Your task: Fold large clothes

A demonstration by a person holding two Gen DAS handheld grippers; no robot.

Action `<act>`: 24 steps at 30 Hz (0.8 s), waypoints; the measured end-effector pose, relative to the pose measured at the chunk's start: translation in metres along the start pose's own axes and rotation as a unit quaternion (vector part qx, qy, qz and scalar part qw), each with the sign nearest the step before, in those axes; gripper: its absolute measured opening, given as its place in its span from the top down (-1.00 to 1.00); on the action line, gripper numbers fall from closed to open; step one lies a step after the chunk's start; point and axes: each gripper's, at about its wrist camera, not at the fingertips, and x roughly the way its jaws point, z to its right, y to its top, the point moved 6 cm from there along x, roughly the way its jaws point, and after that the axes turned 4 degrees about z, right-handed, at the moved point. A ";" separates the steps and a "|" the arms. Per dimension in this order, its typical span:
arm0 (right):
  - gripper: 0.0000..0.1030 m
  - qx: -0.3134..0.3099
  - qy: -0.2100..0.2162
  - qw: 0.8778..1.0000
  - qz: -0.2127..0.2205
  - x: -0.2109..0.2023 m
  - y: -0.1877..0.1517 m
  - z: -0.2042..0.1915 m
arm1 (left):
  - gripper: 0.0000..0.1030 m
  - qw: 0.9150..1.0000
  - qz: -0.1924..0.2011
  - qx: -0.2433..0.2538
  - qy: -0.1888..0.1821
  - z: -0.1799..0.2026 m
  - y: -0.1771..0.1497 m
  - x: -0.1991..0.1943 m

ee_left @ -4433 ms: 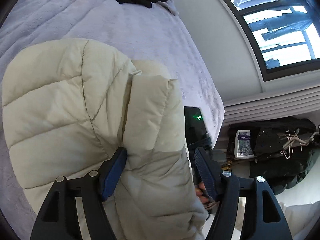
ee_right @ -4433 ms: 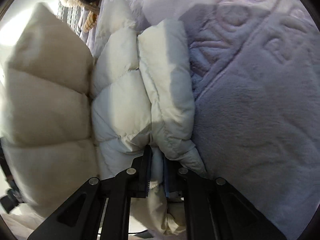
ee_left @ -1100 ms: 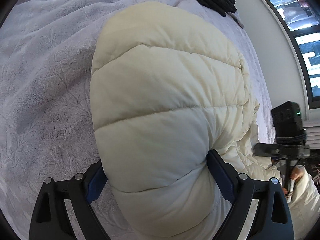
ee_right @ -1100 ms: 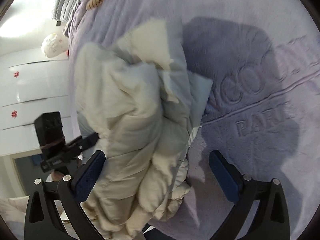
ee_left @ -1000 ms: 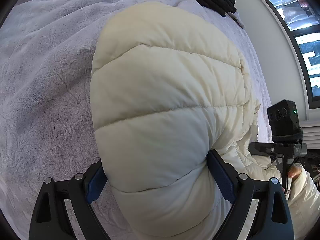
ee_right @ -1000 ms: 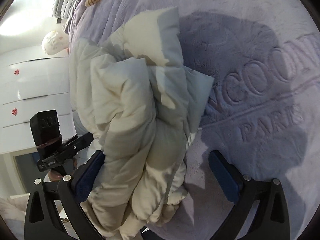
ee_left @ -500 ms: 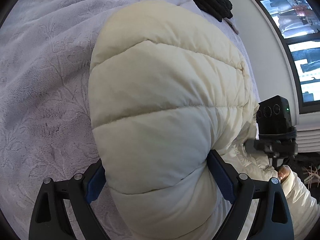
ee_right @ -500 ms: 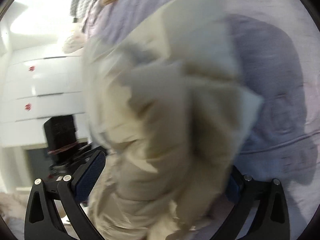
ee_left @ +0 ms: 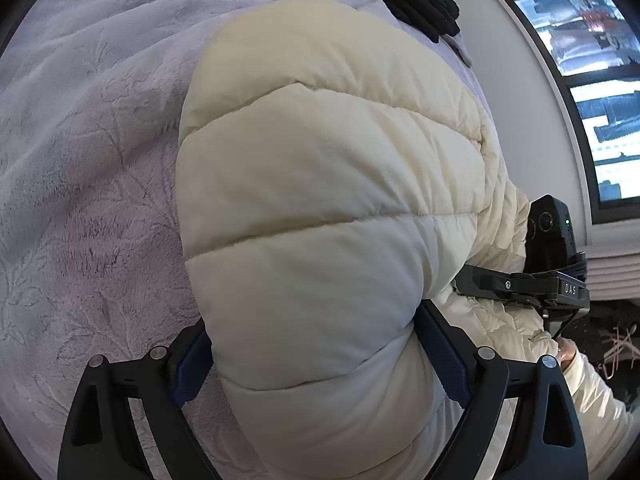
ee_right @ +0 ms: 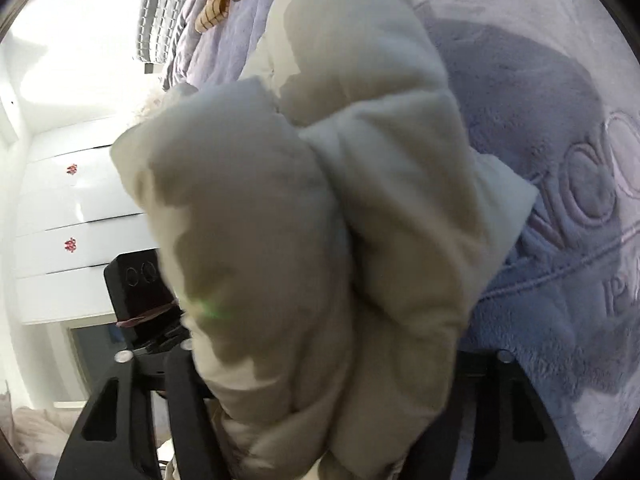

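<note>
1. The cream puffer jacket [ee_left: 328, 200] is smooth, matt quilted cloth.
2. The lilac blanket [ee_left: 92, 168] is plush fleece with embossed patterns.
3. The gripper fingers [ee_left: 436, 344] are matt black plastic with blue ribbed pads.
4. The drawers [ee_right: 80, 216] look glossy white.

The puffer jacket [ee_left: 328, 208] bulks up and blocks both grippers' way ahead; bare lilac blanket [ee_left: 88, 160] lies free to its left; black clothes [ee_left: 424, 4] crowd the far edge

Close wrist views (both) over jacket [ee_left: 328, 216]
</note>
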 end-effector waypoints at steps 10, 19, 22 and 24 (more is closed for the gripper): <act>-0.06 -0.011 0.008 1.000 0.004 -0.001 -0.010 -0.042 | -0.62 0.999 0.028 0.005 -0.031 0.000 0.001 -0.038; -0.06 -0.063 0.017 0.998 -0.020 0.052 -0.004 -0.128 | -0.62 0.996 0.081 -0.015 -0.021 -0.058 0.019 -0.119; -0.06 -0.079 0.026 0.996 -0.027 0.088 0.018 -0.154 | -0.62 0.994 0.105 -0.022 -0.003 -0.092 0.033 -0.150; -0.06 -0.086 0.033 0.995 -0.034 0.117 0.026 -0.172 | -0.62 0.992 0.119 -0.037 0.010 -0.120 0.044 -0.169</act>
